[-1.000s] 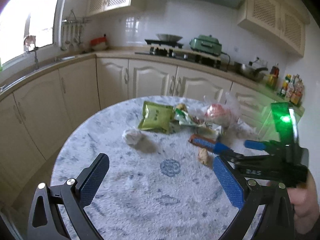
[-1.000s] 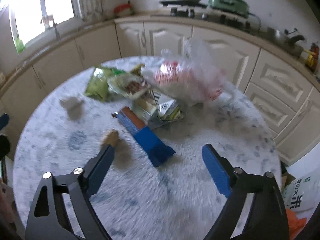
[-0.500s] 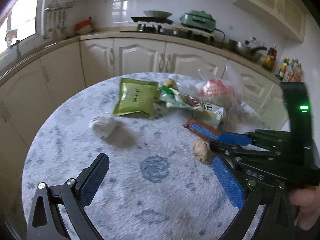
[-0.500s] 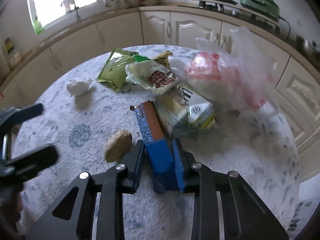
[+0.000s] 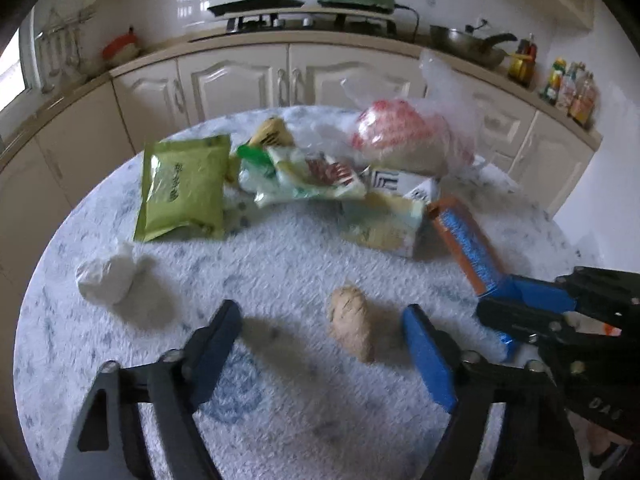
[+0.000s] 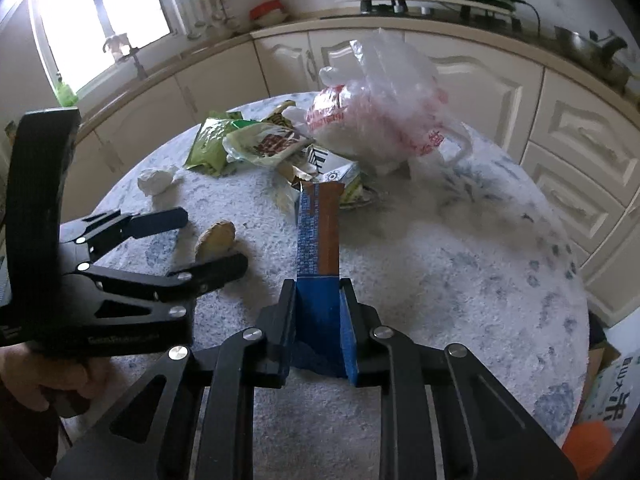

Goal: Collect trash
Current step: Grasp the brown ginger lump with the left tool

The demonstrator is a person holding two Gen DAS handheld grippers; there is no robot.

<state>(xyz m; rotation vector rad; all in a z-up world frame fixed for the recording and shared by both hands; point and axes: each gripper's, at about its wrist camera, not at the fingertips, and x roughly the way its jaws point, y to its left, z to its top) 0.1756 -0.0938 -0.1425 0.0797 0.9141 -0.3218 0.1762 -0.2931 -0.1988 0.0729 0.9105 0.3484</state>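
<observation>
On the table, left wrist view: the left gripper (image 5: 324, 344) stands spread wide, holding nothing, low over the round white-and-blue speckled table (image 5: 280, 256).
Nearest trash: a small tan biscuit-like lump (image 5: 352, 322) lies between the fingers, closer to the right-hand one, its long axis roughly along the reach.
Other trash: a crumpled white paper ball (image 5: 108, 276) sits off to the left; a flat green snack pouch (image 5: 182, 188) and a heap of mixed wrappers (image 5: 320, 180) lie farther ahead.
Right side: the right gripper (image 5: 516, 304) enters from the right edge, clenched on the long blue-and-orange carton (image 5: 466, 248).

Right wrist view, grasp: the right gripper (image 6: 318, 320) pinches the carton (image 6: 318, 240) at its near end; the carton points straight ahead toward the heap.
Bag: a clear plastic bag with red print (image 6: 380, 116) stands beyond the wrappers.
Judgement: the left gripper (image 6: 208, 240) is the nearer tool for the lump (image 6: 216, 238); a short advance and squeeze should take it.
Room: cream kitchen cabinets and a bright window surround the table.
</observation>
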